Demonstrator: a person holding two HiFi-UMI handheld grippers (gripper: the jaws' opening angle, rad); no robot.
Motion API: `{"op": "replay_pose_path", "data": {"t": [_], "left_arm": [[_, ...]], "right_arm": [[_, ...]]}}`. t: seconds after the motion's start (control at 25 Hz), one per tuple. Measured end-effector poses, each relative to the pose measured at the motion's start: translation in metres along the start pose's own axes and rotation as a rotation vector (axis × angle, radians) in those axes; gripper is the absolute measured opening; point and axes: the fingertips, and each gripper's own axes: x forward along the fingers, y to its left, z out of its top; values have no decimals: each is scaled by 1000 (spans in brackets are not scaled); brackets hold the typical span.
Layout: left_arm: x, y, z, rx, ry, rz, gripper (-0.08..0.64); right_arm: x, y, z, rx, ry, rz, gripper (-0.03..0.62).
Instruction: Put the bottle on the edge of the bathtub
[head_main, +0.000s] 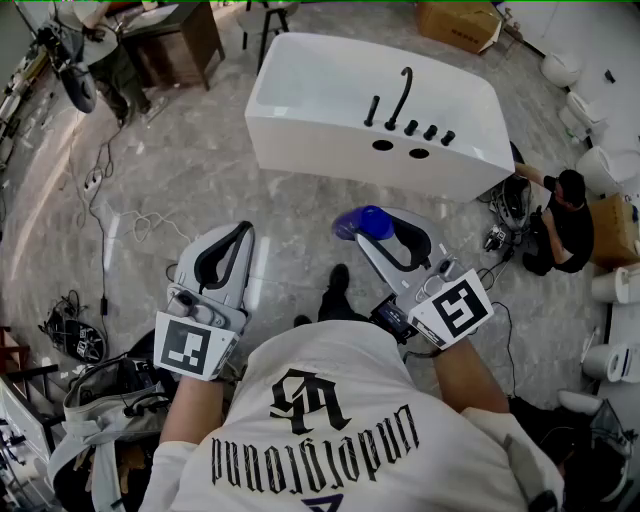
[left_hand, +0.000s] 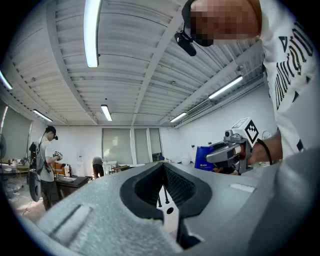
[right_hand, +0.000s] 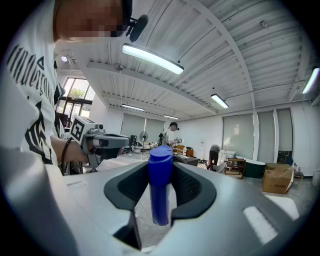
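- White short-sleeved T-shirt (head_main: 330, 400) with black gothic lettering and a black emblem.
- Left gripper (head_main: 240, 232): pale grey shell, black jaw lining, white cube (head_main: 193, 345) bearing black square markers.
- Right gripper (head_main: 388, 230): same grey and black, with its own marker cube (head_main: 455, 308).
- Thin black wristband (left_hand: 265, 150).

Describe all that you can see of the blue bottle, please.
The blue bottle looks like smooth plastic, with a cap of the same blue on top. Seen along the jaws it is narrow; the left gripper view shows a broader face with white print, too small to read. It stands roughly upright, clamped between the jaws of the right gripper. It hangs above the grey floor, short of the white bathtub, touching nothing else.
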Motion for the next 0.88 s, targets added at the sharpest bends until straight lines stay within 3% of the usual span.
{"op": "replay_pose_path", "data": {"t": [0.52,0.88], "left_arm": [[24,-14,11,-13,3,-7,8],[126,22,-32,-35,45,-15,6]], "right_arm": [[-14,-27,5,15,6,-17,143],[40,-119,-42,47,42,0,144]]}}
